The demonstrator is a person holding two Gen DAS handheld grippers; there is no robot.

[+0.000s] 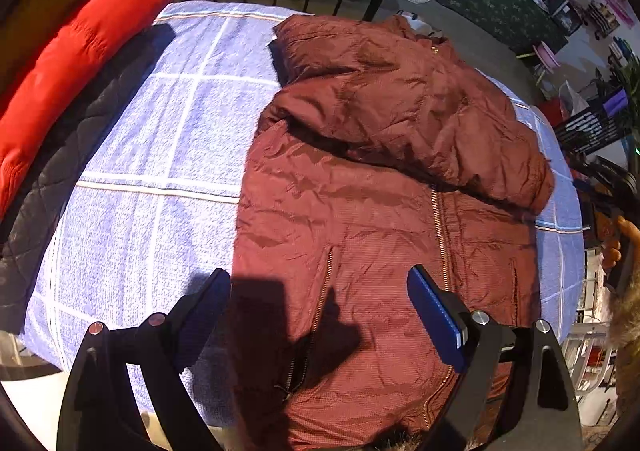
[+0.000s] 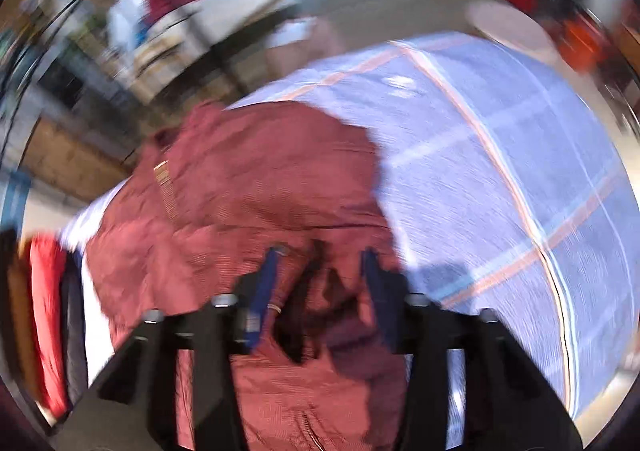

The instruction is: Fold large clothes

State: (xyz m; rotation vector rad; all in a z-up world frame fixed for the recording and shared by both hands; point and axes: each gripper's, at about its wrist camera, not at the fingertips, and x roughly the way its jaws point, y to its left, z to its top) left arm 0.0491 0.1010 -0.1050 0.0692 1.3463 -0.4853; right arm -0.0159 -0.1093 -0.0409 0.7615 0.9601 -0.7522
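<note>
In the left wrist view, a bright red padded garment (image 1: 80, 63) lies along the far left edge, with a black quilted garment (image 1: 60, 175) just beside it. Both rest on a blue-and-white checked cloth (image 1: 160, 139) covering the bench. Right of centre on that cloth lies the maroon puffer jacket (image 1: 380, 179), zip side up, one sleeve folded across its chest. The left gripper (image 1: 316, 315) hovers over the jacket's hem, its blue-padded jaws spread wide and holding nothing. The right wrist view is blurred; there the right gripper (image 2: 322, 283) sits over bunched jacket fabric (image 2: 248, 187), jaws partly apart, and whether they pinch the cloth cannot be told.
</note>
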